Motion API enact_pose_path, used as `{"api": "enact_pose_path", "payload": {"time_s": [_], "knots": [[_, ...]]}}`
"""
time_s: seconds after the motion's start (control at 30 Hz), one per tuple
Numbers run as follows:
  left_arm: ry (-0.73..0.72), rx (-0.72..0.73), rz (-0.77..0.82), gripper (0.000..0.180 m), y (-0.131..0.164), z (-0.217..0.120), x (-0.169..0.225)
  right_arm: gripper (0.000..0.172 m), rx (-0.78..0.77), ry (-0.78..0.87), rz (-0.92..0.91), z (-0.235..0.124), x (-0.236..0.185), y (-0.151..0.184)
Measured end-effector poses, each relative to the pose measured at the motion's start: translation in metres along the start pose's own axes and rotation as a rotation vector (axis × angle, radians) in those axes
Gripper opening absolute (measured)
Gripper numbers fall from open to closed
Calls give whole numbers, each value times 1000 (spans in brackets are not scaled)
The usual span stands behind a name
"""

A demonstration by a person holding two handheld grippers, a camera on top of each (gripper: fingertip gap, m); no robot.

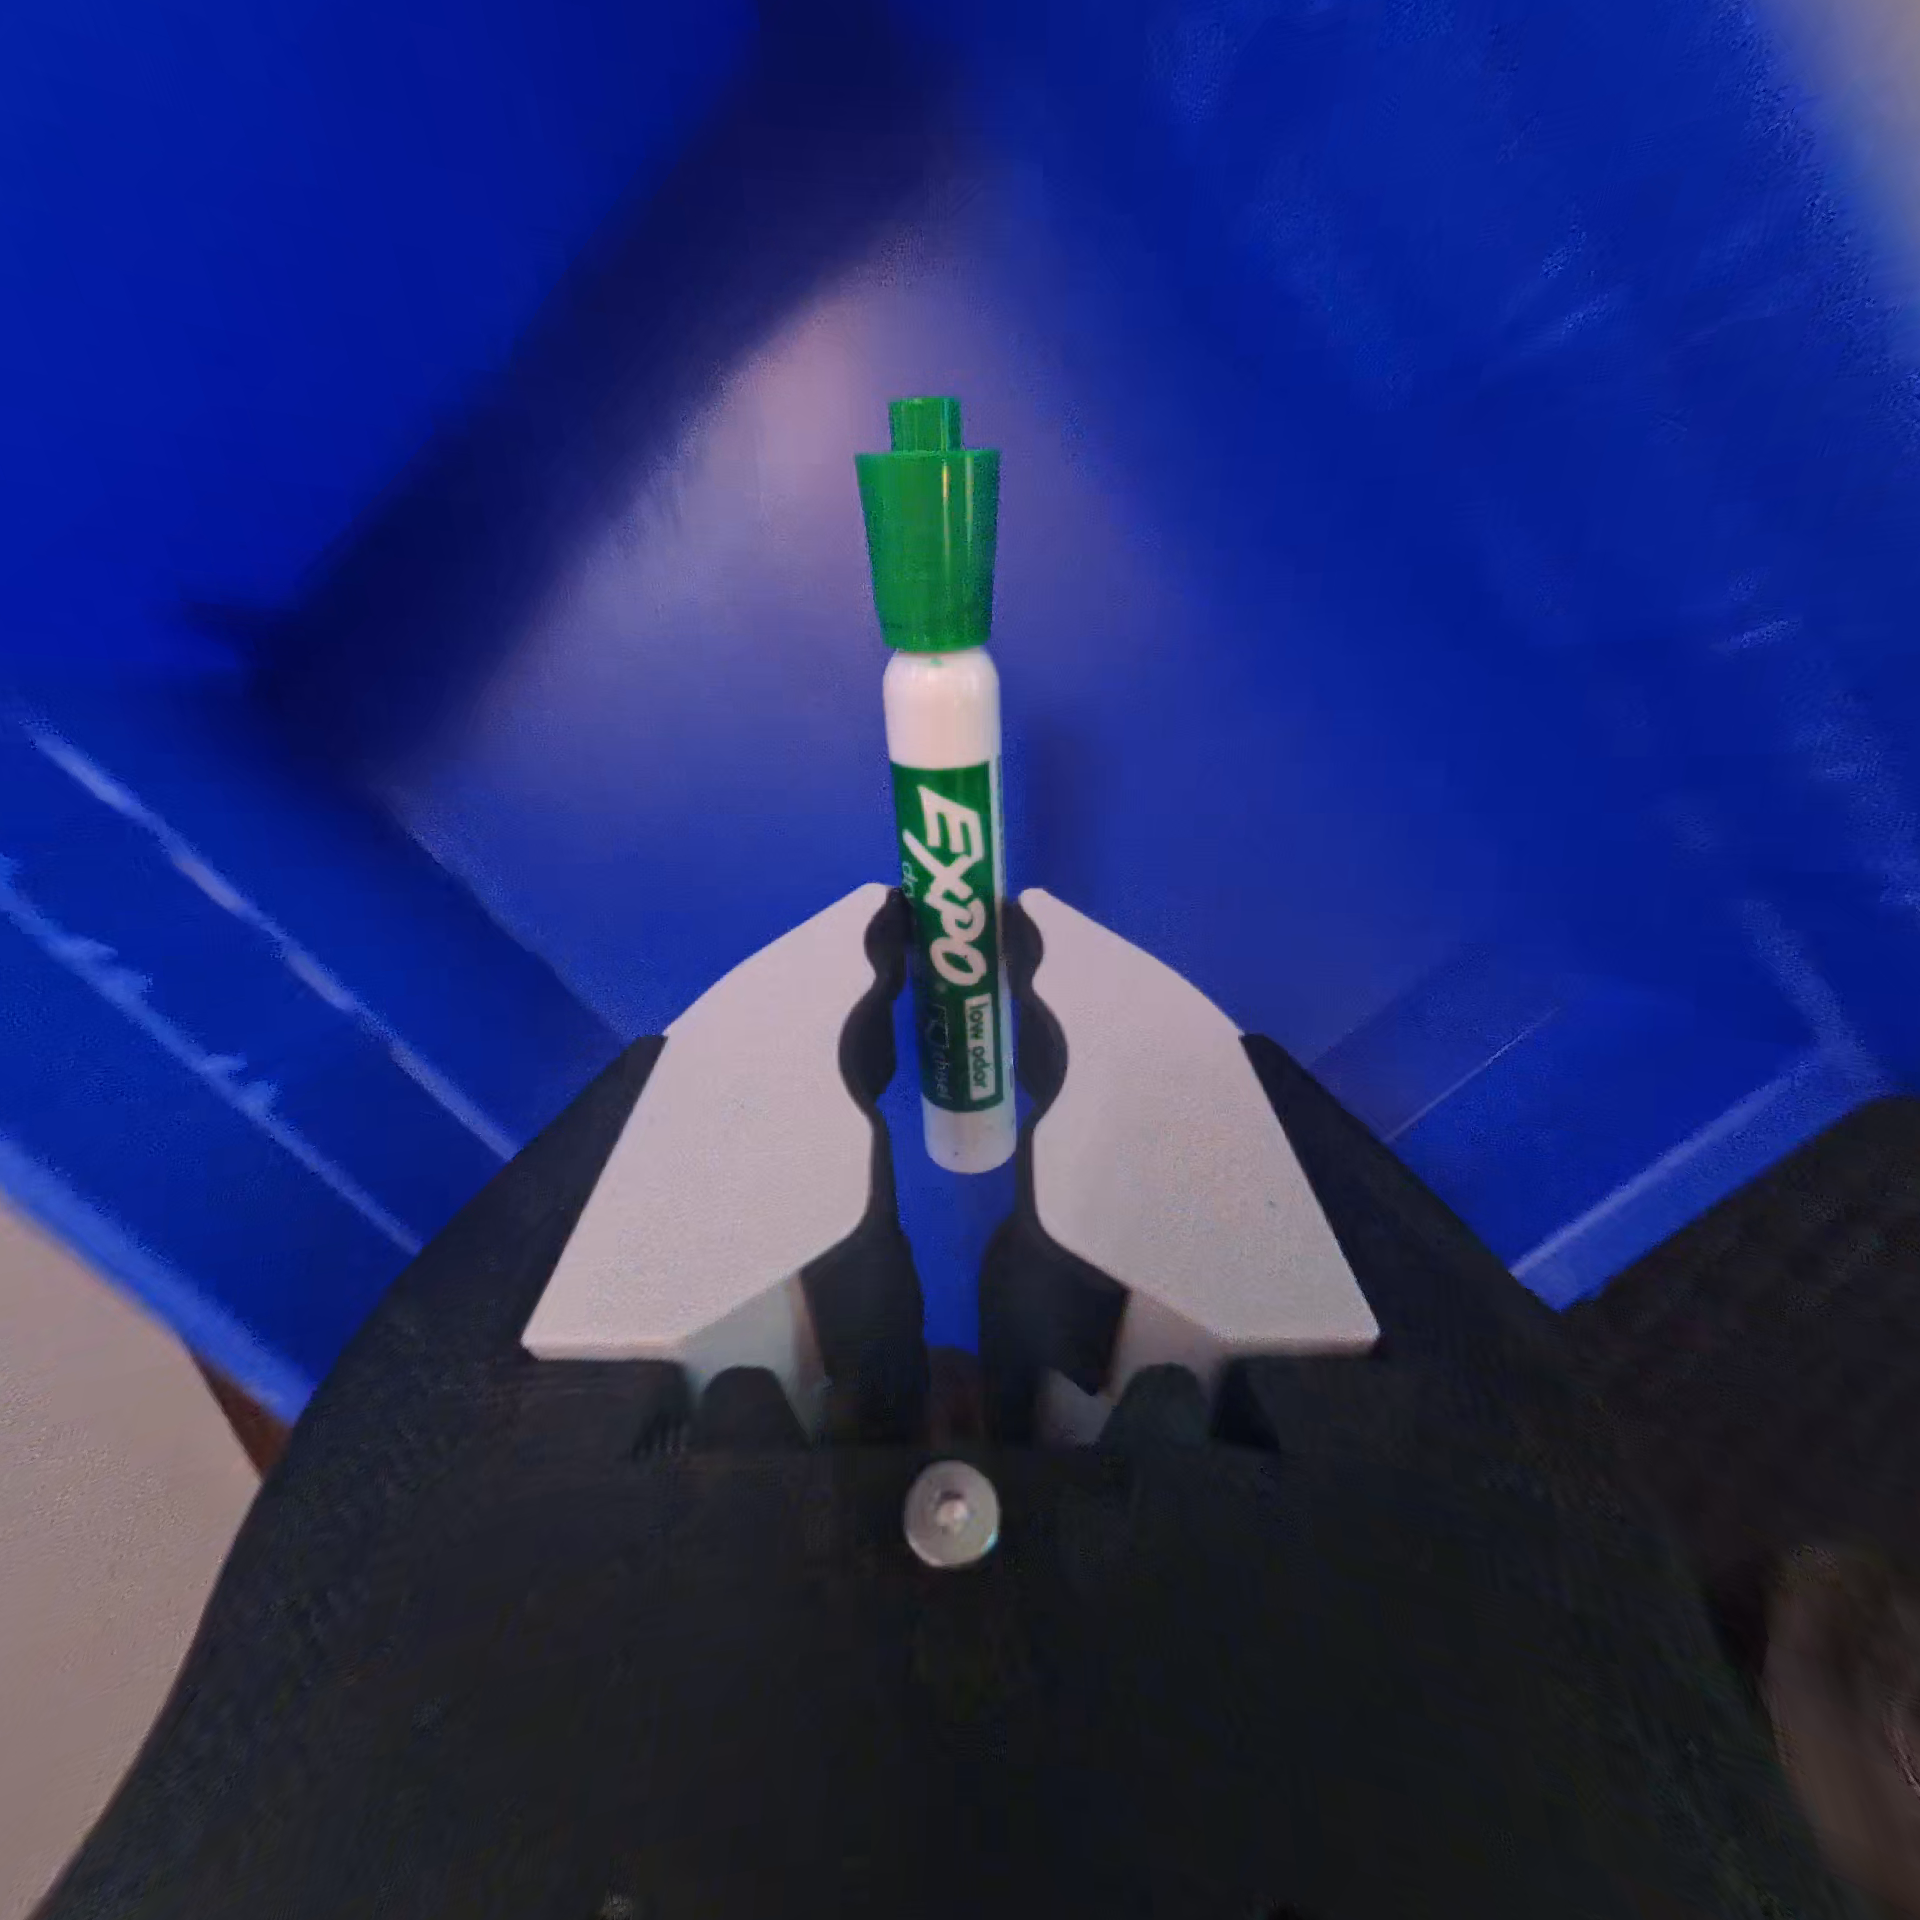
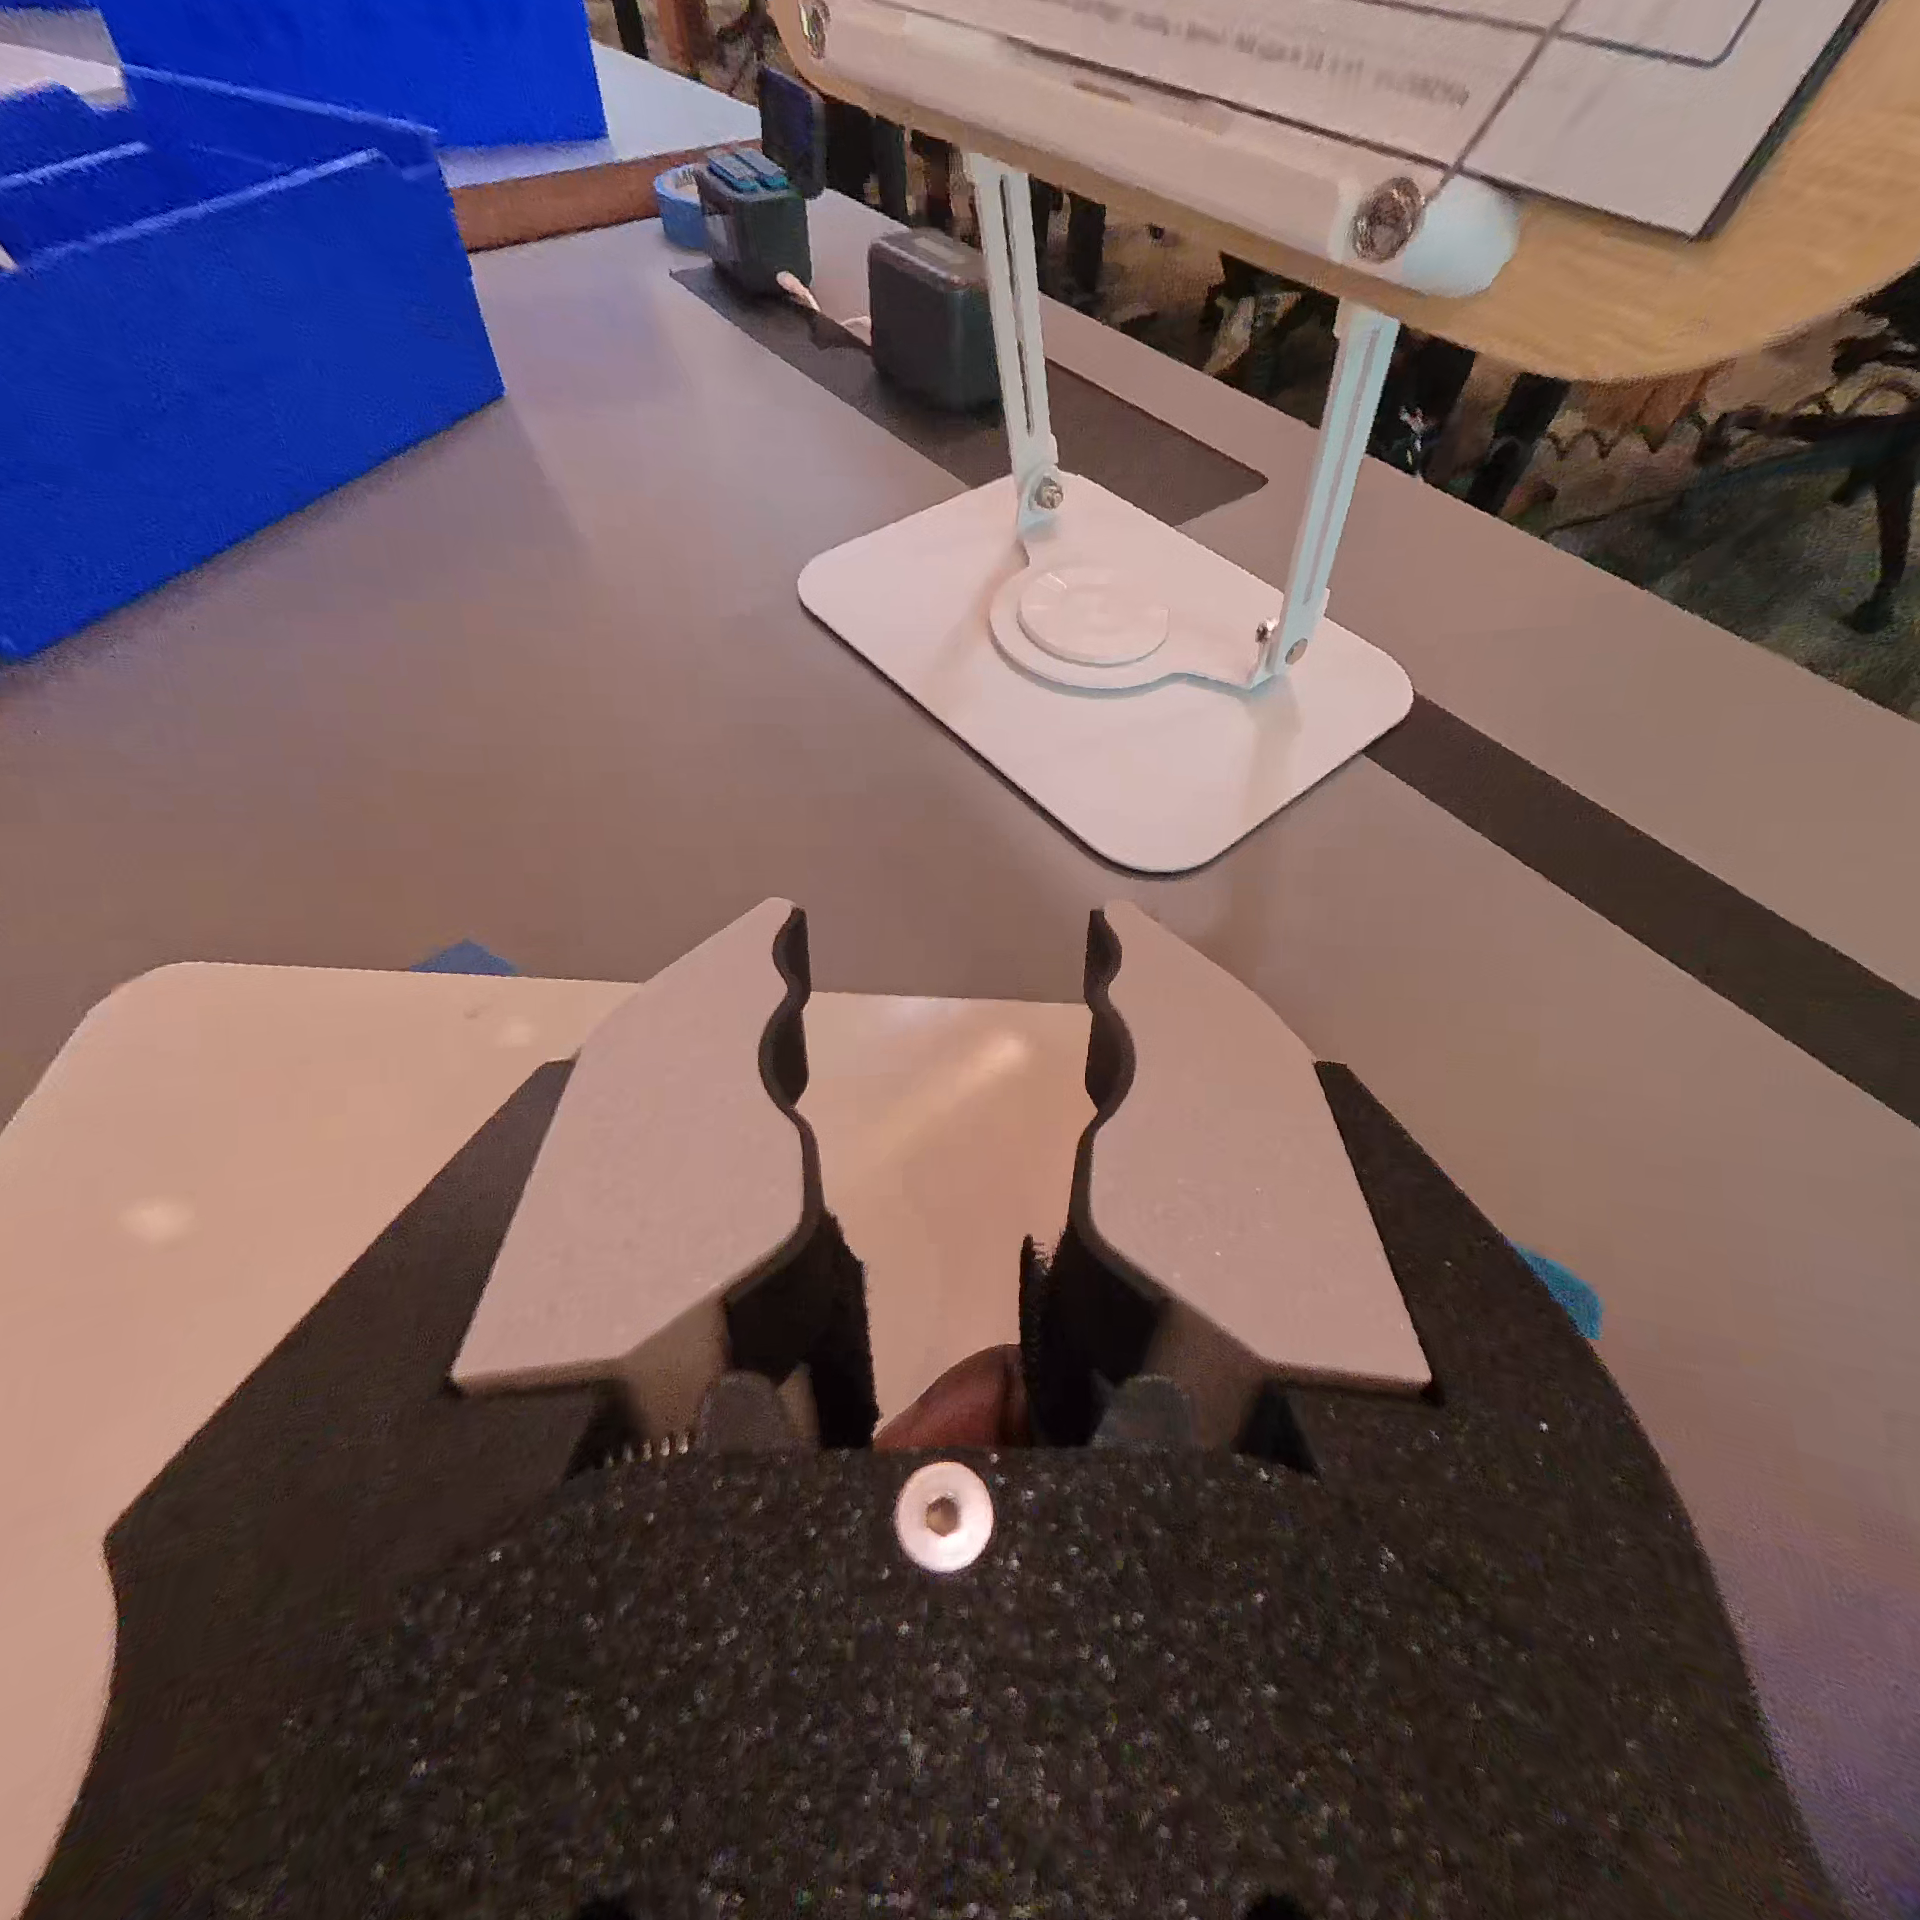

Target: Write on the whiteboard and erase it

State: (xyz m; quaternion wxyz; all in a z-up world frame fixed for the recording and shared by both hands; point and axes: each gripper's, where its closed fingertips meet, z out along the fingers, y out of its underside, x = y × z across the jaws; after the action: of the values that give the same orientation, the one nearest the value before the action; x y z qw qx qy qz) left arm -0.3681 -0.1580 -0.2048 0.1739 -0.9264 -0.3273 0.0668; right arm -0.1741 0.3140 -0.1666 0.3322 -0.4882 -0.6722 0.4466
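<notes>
The grey counter [image 2: 623, 644] fills most of the right wrist view. At its far left stands a blue bin [image 2: 208, 343]. A white stand [image 2: 1122, 727] rests on the counter ahead, its 2 slotted legs rising to a wood-edged board [image 2: 1558, 260] at the top right that carries a white sheet. A pale flat panel [image 2: 260, 1122] lies directly under the right tongs [image 2: 945, 935], which stand wide apart with nothing between their dark wavy pads. Small dark devices [image 2: 925, 312] sit far back on the counter.

In the left wrist view the blue bin [image 1: 416, 520] fills the background. The left tongs [image 1: 951, 914] are narrowed onto a marker [image 1: 945, 831] with a white barrel and green label, both pads pressed against the barrel's lower part. It stands upright in that view, its green cap [image 1: 930, 540] on and pointing away from the tongs.
</notes>
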Motion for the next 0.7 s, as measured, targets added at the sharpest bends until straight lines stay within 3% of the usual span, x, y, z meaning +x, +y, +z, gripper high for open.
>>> {"api": "enact_pose_path", "payload": {"time_s": [0.1, 0.17, 0.23, 0.33, 0.4, 0.6, 0.7], "knots": [[83, 715, 86, 18, -79, -75, 39, 51, 132, -96, 12, 4, -25, -27], [354, 1151, 47, 18, -105, -138, 95, 50, 248, -191, 8, 4, -56, -53], [705, 1373, -24, 18, -109, -173, 153, 51, 343, -316, -15, 1, -101, -77], [1120, 1377, -20, 18, -106, -179, 235, 40, 384, -496, -64, -3, -175, -92], [1240, 1355, 28, 18, -108, -173, 277, 34, 320, -592, -102, -2, -209, -82], [1216, 1257, 254, 19, -111, -133, 355, 50, 350, -783, 125, -8, -222, -79], [1186, 1180, 324, 18, -111, -114, 374, 31, 343, -814, 109, -12, -221, -76]]}}
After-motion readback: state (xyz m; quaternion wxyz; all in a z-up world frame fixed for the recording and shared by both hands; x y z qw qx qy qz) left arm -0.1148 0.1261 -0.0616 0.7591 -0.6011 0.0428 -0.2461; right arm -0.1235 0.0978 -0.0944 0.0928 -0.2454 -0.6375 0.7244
